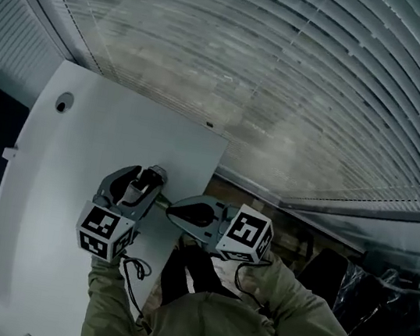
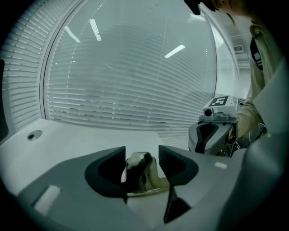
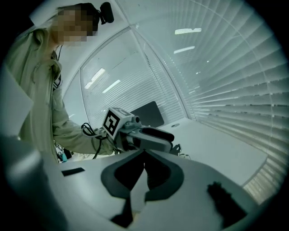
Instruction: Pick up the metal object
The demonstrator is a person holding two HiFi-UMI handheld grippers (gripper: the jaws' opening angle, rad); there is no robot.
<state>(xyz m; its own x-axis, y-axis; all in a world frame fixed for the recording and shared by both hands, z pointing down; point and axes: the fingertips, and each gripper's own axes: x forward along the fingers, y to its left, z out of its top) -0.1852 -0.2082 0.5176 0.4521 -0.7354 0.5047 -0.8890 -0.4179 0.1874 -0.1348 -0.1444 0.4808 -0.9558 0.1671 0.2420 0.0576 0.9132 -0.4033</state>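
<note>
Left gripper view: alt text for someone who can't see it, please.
Jaws of the left gripper stand apart with a metal object between them on a white table. The right gripper sits beyond, with window blinds behind.

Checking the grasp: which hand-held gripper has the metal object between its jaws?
The left hand-held gripper: the shiny metal object stands between its parted jaws. The right hand-held gripper has its jaws together, empty.

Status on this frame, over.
Left gripper open, straddling metal object on table. Right gripper shut, empty. Nothing in the way.
</note>
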